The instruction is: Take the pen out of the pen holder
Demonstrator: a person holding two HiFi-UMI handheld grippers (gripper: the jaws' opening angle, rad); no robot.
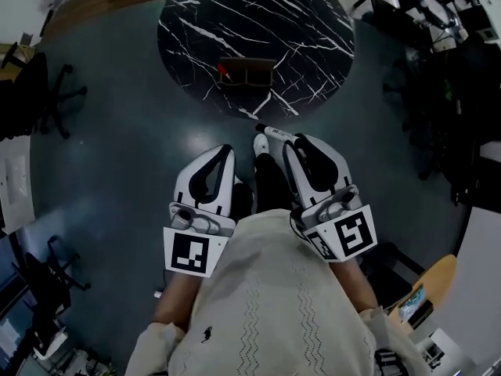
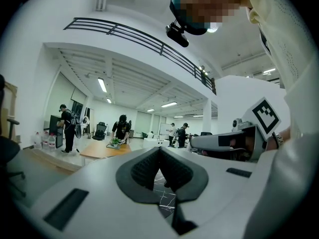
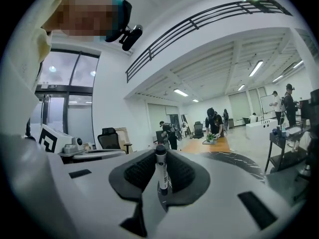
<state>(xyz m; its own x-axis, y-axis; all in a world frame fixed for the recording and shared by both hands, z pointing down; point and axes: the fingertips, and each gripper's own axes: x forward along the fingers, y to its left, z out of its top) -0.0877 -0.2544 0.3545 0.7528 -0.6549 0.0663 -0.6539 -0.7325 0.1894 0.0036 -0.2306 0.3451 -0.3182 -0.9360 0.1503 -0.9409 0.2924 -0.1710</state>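
Head view: pen (image 1: 274, 132) sits clear of pen holder (image 1: 249, 73) on marble table (image 1: 313, 22), pinched in right gripper (image 1: 291, 141) near torso (prob. task done). Left gripper view: left gripper (image 2: 159, 149) closed, empty. Right gripper view: jaws clamped on pen, tip fwd.

No word, number or brand can be read anywhere. On the near side of the round marble table (image 1: 313, 30), the cubes of the left gripper (image 1: 225, 151) and right gripper (image 1: 296, 141) carry black-and-white square markers (image 1: 188, 253), which are patterns, not letters. The pen (image 3: 160, 171) clamped in the right gripper has dark print on its barrel, too small to read.
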